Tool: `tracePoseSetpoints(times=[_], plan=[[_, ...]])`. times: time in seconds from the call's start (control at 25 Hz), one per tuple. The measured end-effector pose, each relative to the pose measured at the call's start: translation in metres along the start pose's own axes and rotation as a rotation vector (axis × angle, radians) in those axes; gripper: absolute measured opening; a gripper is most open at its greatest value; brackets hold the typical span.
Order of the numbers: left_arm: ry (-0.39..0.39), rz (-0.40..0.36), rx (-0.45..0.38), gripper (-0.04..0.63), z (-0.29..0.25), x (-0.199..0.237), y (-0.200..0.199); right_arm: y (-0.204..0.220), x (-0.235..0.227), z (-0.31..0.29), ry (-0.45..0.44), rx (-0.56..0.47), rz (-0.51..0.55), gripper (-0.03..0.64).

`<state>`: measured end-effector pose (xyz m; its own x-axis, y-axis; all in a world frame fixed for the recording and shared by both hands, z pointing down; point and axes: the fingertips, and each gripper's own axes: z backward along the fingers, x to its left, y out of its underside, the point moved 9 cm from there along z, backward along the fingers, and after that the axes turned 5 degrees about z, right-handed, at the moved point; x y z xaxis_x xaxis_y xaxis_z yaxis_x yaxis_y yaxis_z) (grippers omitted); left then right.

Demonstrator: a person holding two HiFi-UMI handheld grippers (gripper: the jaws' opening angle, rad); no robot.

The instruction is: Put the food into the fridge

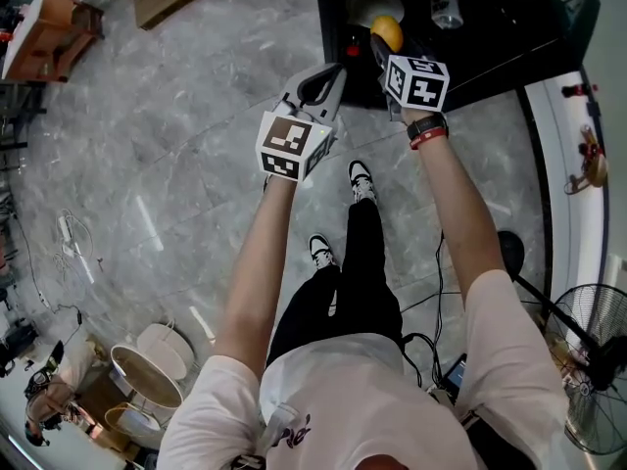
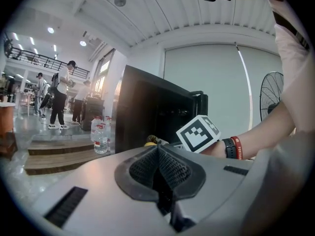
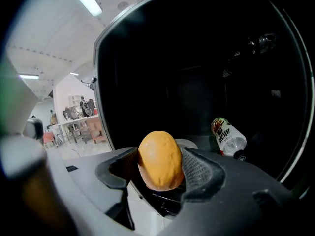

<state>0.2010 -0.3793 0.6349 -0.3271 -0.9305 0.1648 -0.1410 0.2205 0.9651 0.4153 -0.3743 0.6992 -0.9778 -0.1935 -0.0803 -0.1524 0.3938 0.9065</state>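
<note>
An orange, egg-shaped piece of food (image 3: 160, 160) sits between the pads of my right gripper (image 3: 160, 167), which is shut on it. In the head view that food (image 1: 387, 32) is at the front edge of the open black fridge (image 1: 490, 37). Inside the fridge lie a white plate (image 1: 364, 3) and a small bottle (image 3: 228, 137) on its side. My left gripper (image 1: 328, 78) hangs to the left of the right one, in front of the fridge, with its jaws shut and nothing between them (image 2: 158, 173).
A standing fan (image 1: 588, 360) and a white counter (image 1: 573, 155) are on the right. Round bins (image 1: 147, 370) stand on the grey marble floor at lower left. Water bottles (image 2: 100, 134) sit by wooden steps (image 2: 54, 154) left of the fridge. People stand far off.
</note>
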Motion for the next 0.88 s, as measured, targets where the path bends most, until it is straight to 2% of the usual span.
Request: tracePoseSetpoints(times=[0.32,0.56,0.88], plan=[[0.003,0.011,-0.015,0.018,-0.018,0.009,0.009,-0.004,-0.016,-0.044,-0.020,0.008,0.057,0.296],[-0.010,0.017,-0.015,0.018,-0.032,0.021,0.014,-0.005,-0.029,-0.081,-0.017,0.064,0.127,0.296],[0.001,0.029,-0.012,0.018,-0.042,0.027,0.016,-0.007,-0.044,-0.119,-0.043,0.062,0.180,0.296]])
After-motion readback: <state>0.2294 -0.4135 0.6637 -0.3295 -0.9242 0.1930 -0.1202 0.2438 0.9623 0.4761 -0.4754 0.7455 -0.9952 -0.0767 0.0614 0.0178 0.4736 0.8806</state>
